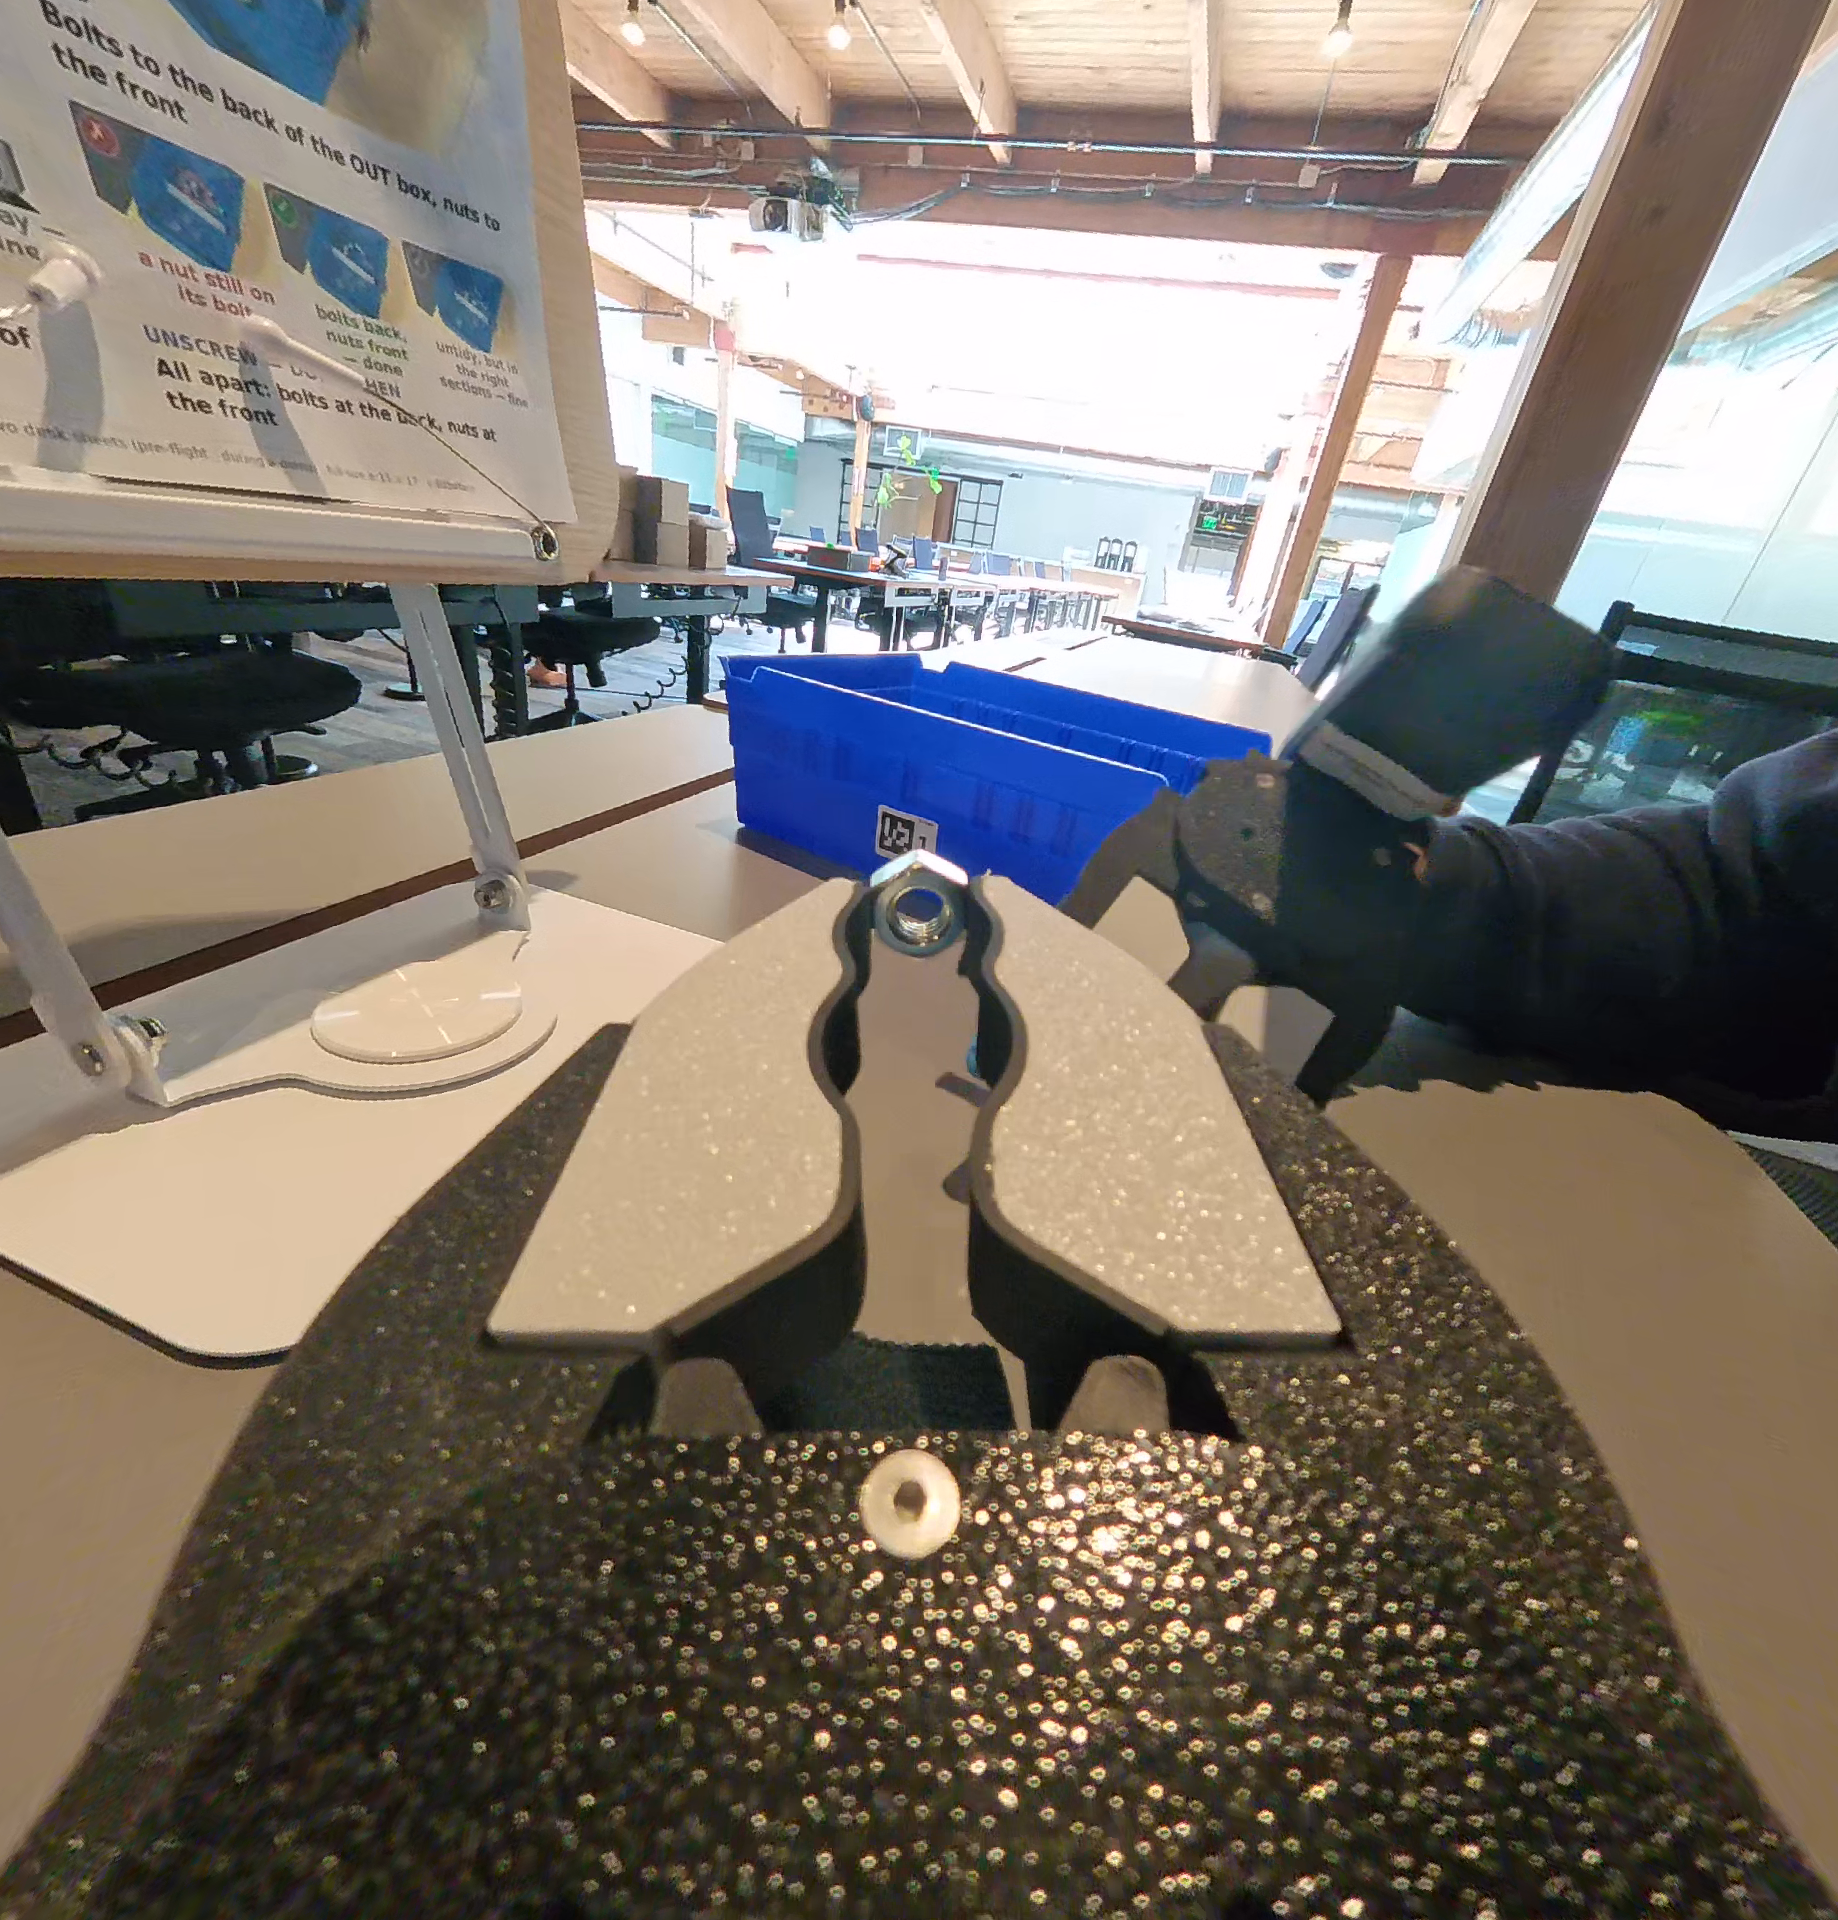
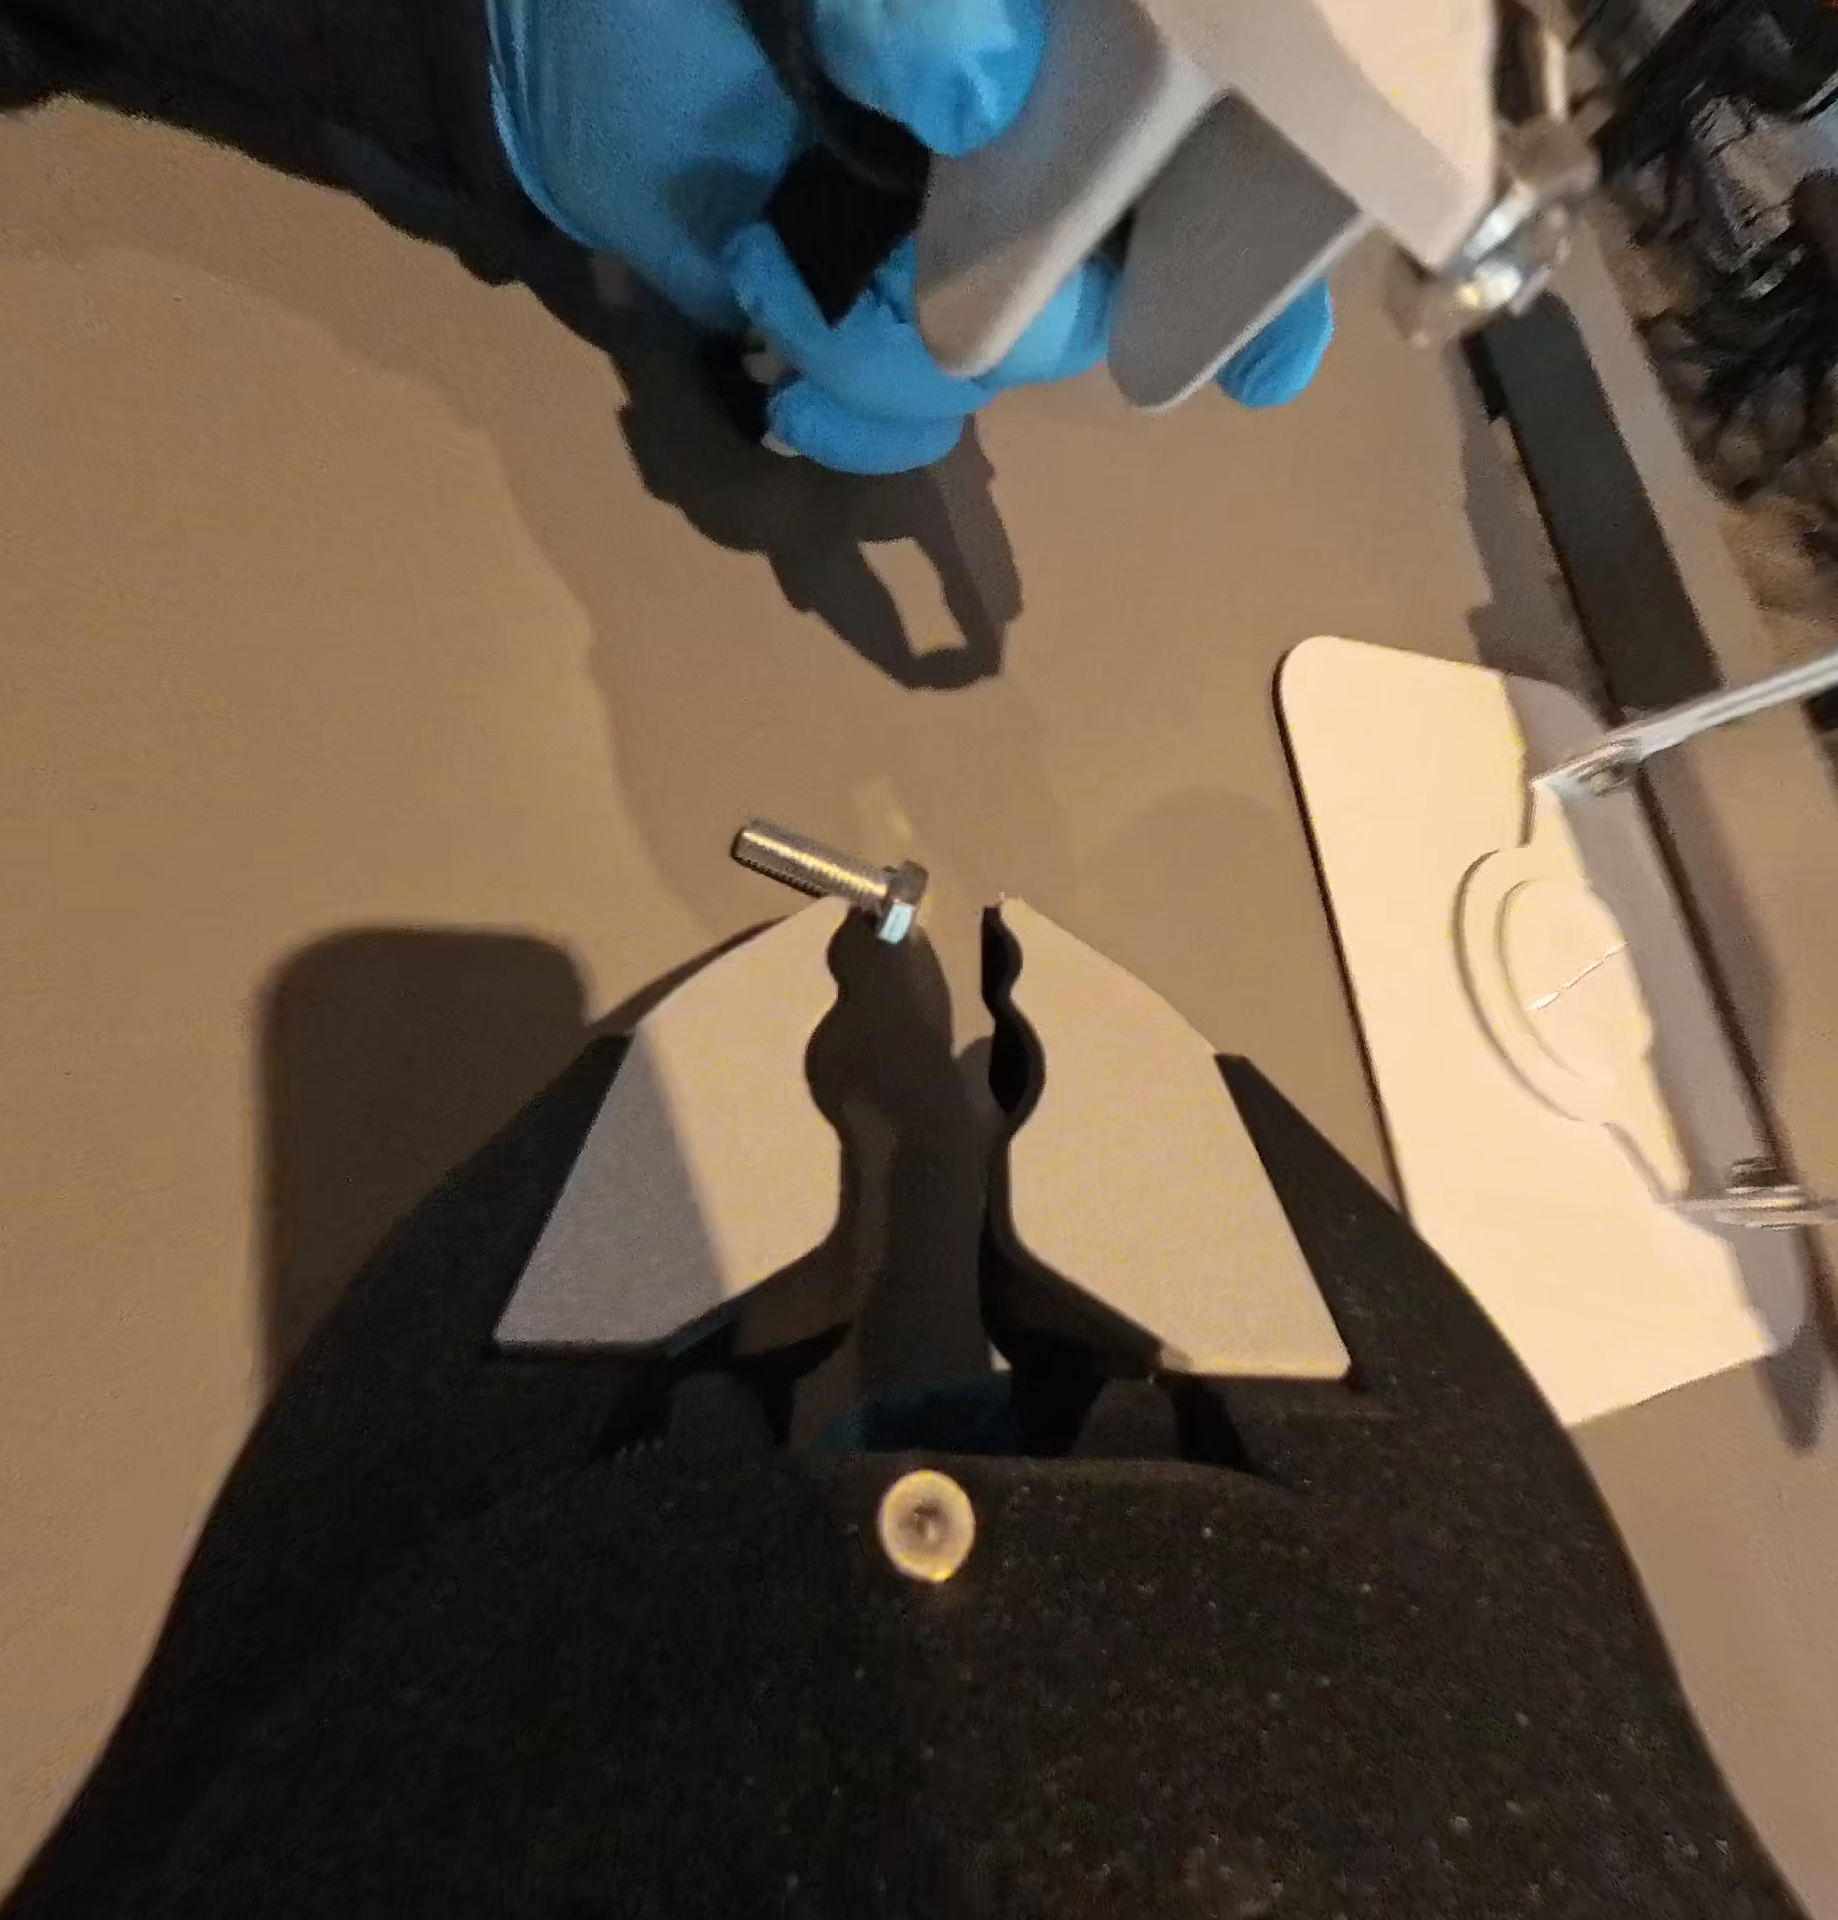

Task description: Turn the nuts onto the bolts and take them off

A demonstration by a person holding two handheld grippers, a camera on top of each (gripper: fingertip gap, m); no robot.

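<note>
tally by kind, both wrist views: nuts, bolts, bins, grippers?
nut: 1, clamped in the left gripper tips
bolt: 1, loose beside the right gripper tips, jaws apart, not clamping it
blue bin: 1, on the table behind the nut
grippers: 2
Total: 5

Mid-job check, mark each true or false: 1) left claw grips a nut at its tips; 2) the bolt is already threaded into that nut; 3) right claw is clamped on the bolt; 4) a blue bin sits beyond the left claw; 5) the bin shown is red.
1) True: the left claw holds the nut at its tips.
2) False: the bolt is apart from the nut, by the right claw.
3) False: its fingers stand apart; the bolt head only meets the left fingertip.
4) True: the blue bin sits behind.
5) False: blue.
</note>
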